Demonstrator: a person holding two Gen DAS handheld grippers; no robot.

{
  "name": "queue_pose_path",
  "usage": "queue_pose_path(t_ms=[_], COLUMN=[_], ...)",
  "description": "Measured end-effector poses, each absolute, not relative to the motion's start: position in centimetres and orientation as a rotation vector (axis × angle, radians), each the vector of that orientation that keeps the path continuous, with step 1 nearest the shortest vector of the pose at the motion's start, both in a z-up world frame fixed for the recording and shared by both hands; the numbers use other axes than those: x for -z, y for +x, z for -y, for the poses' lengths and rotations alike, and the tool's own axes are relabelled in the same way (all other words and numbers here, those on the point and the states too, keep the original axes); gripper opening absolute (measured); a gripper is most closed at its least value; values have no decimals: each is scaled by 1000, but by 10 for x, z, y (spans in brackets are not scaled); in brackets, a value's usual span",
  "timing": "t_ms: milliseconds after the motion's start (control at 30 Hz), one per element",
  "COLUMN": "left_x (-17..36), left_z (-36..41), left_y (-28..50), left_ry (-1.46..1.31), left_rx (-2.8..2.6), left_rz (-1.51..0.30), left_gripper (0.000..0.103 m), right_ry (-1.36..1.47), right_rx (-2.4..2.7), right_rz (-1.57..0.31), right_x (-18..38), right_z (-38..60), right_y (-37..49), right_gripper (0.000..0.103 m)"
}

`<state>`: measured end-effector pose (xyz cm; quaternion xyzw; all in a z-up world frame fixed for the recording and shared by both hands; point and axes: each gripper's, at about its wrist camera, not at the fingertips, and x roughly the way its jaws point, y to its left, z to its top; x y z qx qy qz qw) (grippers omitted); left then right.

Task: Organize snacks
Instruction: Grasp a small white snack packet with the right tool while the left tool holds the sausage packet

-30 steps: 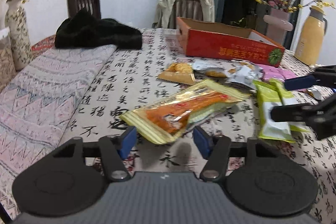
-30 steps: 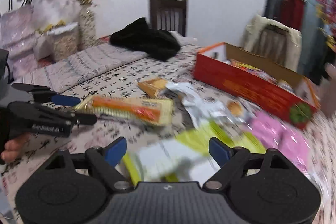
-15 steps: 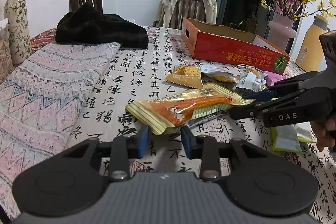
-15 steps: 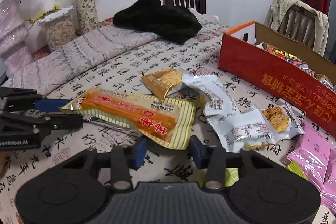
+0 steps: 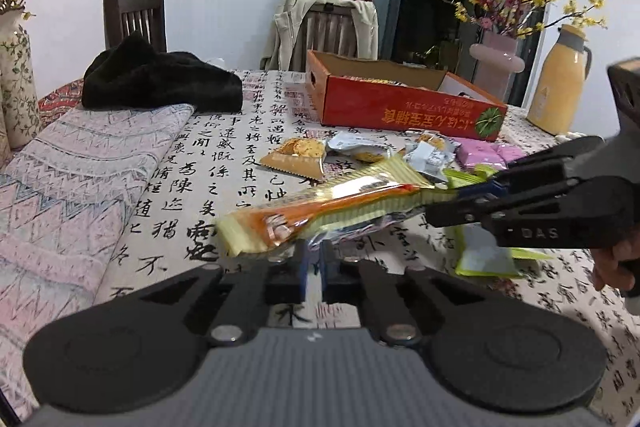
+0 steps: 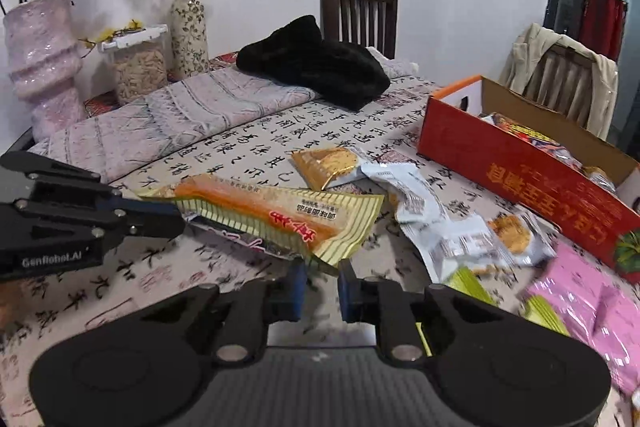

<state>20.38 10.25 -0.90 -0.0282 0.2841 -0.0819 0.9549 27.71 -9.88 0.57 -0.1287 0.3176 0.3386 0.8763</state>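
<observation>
Packet [image 5: 320, 215] of orange-and-yellow snack spans mid-frame, each end clamped: left gripper [image 5: 314, 261] and right gripper [image 6: 322, 277] have both just closed on it.

pink packets [image 6: 588, 311] blurred, cut off at edge

"DAS" printed on right gripper [image 5: 448, 205]; "GenRobot.AI" on left gripper [image 6: 176, 217]; calligraphy characters across worktop cloth [image 5: 240, 155] beyond both jaws.

Loose packets [image 6: 452, 227] crowd the way to the red box [image 6: 520, 179]; bare cloth [image 5: 224, 163] lies left.
</observation>
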Motion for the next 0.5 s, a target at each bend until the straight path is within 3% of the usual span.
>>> queue_pose_path(t_ms=[67, 100, 267, 400, 500], left_x=[9, 9, 8, -1, 0], left_z=[-101, -99, -90, -96, -95], left_y=[196, 193, 193, 205, 229], left_ry=[-39, -29, -17, -101, -130], left_rx=[151, 132, 157, 194, 147], left_rz=[-573, -572, -562, -556, -622], left_gripper=[50, 77, 77, 95, 98], right_ry=[-258, -258, -255, -224, -172], right_rx=[-706, -702, -675, -637, -637], right_rz=[-656, -655, -659, -646, -635], right_x=[-7, -7, -4, -7, -8], right_z=[108, 113, 136, 152, 162], right_y=[264, 257, 235, 227, 227], right_gripper=[14, 2, 0, 2, 12])
